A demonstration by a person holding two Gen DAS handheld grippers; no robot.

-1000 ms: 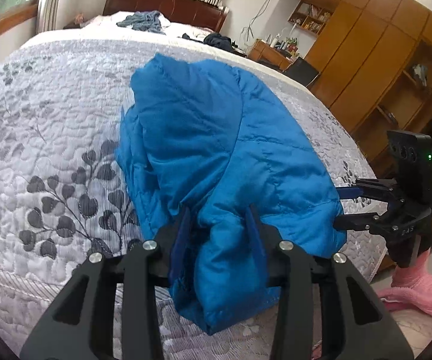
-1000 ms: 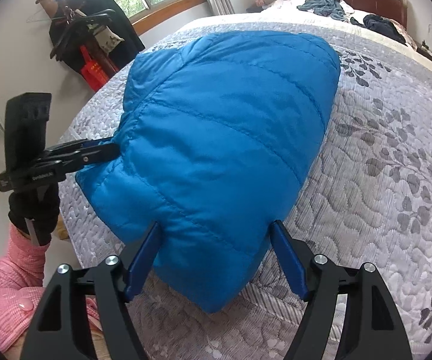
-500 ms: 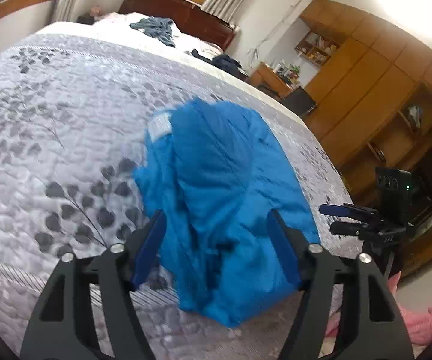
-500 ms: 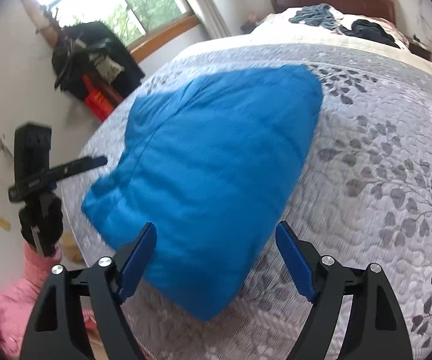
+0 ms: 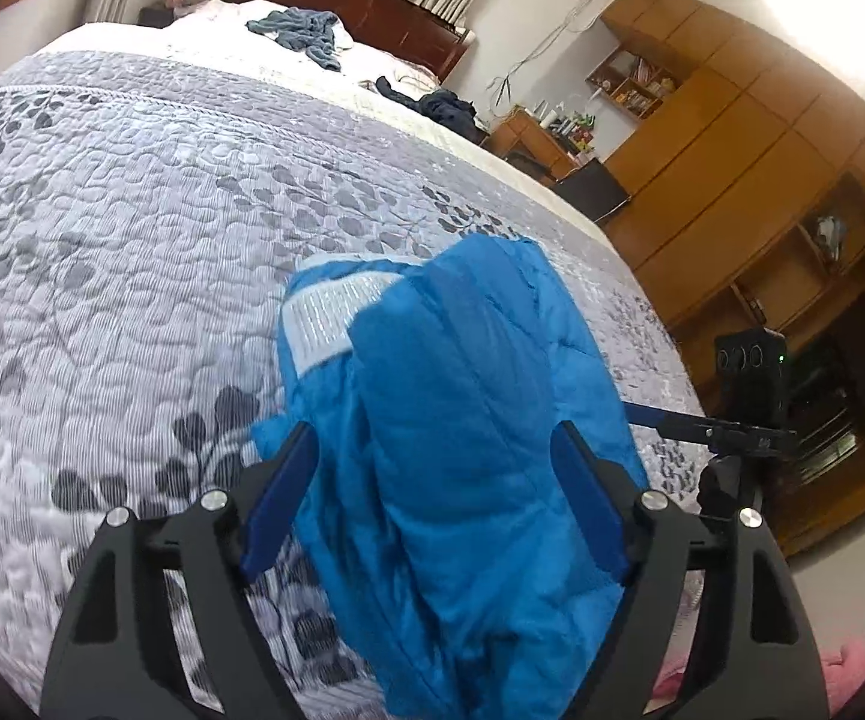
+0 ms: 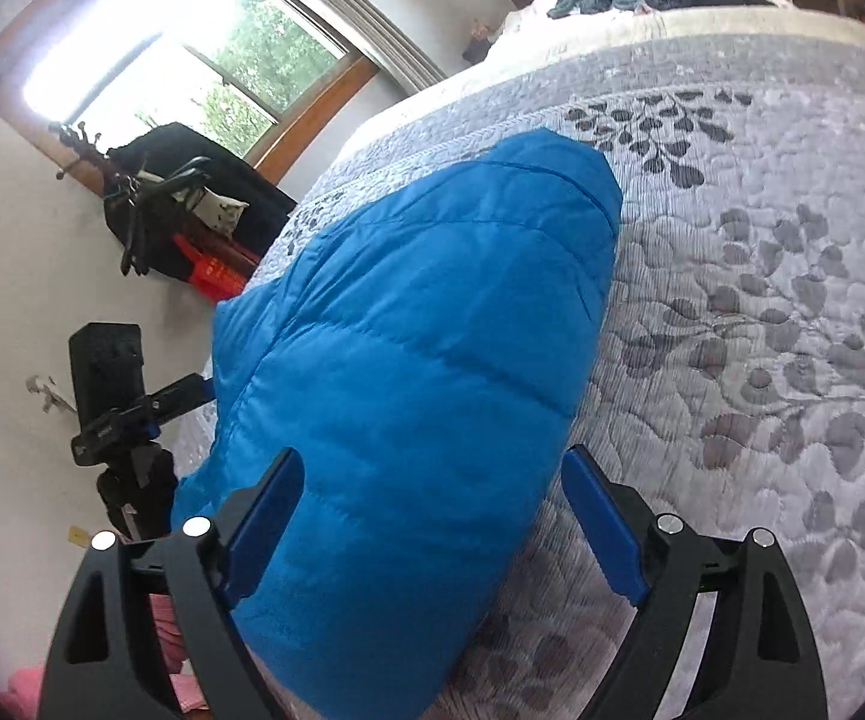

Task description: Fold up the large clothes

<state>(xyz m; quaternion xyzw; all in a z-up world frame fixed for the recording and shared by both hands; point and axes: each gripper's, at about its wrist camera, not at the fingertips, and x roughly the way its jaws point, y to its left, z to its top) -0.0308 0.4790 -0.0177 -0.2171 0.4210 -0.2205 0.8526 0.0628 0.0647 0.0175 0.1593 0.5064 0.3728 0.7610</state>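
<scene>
A blue puffer jacket [image 5: 468,444] lies folded into a bundle near the foot edge of the bed, its white neck label showing in the left wrist view. My left gripper [image 5: 432,456] is open, its fingers spread on either side of the jacket's near end and raised off it. The same blue puffer jacket [image 6: 408,360] fills the right wrist view, smooth side up. My right gripper [image 6: 432,480] is open too, held above the jacket's near end. Each gripper shows at the edge of the other's view: the right gripper [image 5: 696,426] and the left gripper [image 6: 180,396].
A grey quilted bedspread [image 5: 132,240] with leaf print covers the bed. Other clothes [image 5: 306,36] lie by the headboard. Wooden cabinets [image 5: 762,150] stand on one side, a coat rack [image 6: 162,210] and window on the other. A pink sleeve shows low down.
My left gripper has let go of the jacket and opened wide. Both grippers have drawn back and up from the jacket, which now rests on the bed.
</scene>
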